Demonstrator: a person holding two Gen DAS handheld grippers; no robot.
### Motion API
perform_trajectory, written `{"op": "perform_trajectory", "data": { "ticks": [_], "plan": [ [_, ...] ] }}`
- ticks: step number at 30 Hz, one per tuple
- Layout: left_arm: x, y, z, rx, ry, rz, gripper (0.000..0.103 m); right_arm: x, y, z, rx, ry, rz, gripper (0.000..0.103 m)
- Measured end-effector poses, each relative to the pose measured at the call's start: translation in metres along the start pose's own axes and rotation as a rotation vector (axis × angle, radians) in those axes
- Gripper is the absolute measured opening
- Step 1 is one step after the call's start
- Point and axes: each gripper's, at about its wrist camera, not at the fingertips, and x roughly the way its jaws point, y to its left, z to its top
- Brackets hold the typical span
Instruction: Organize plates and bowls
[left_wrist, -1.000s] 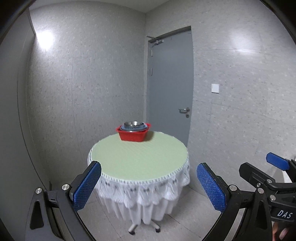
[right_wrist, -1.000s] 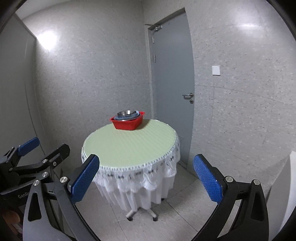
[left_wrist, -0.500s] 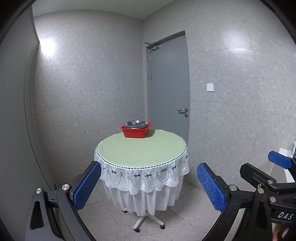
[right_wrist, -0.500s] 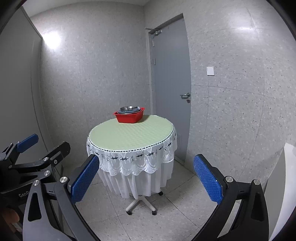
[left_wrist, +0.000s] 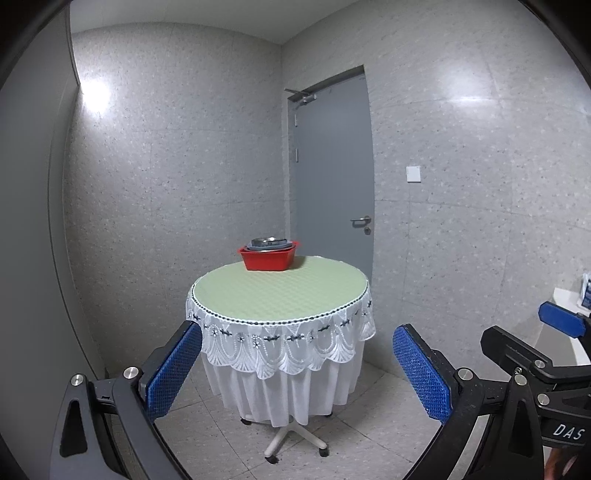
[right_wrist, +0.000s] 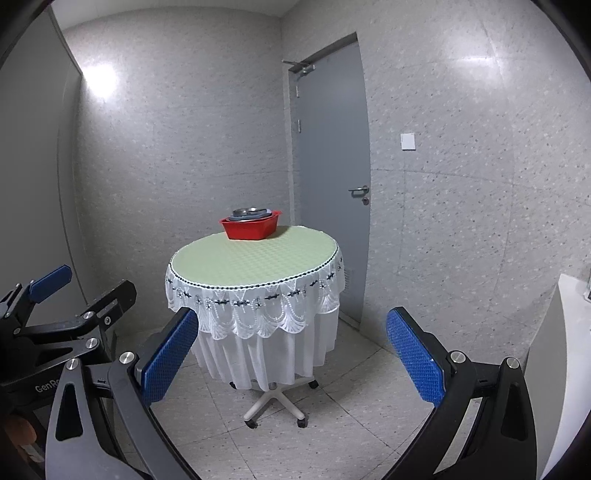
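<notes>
While both grippers' fingers gape, red basin (left_wrist: 268, 258) (dishes inside) tops round table (left_wrist: 280, 295), grey door (left_wrist: 332, 177) behind.

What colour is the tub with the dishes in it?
Red tub; it shows best in the right wrist view.

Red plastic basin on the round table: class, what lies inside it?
Inside the red plastic basin a shiny metal bowl sits on a grey-blue dish rim. Anything deeper is hidden by the basin's wall.

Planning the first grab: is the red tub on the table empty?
Not empty. Stacked metal dishes rise above the red tub rim; their count cannot be told.
</notes>
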Motion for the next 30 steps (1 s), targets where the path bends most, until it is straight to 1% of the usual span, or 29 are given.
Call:
{"op": "perform_trajectory", "data": {
  "ticks": [5,16,30],
  "plan": [
    [0.005,0.003,0.006,0.000,0.000,-0.009,0.102,-0.003,-0.003,0.000,-0.003,0.002,-0.008,0.103],
    [0.012,0.004,0.004,0.007,-0.004,-0.003,0.102,-0.005,-0.005,-0.001,-0.003,-0.003,-0.012,0.103],
    [0.022,0.006,0.001,0.008,-0.018,0.015,0.102,-0.002,-0.011,0.004,-0.015,-0.012,0.008,0.103]
  ]
}}
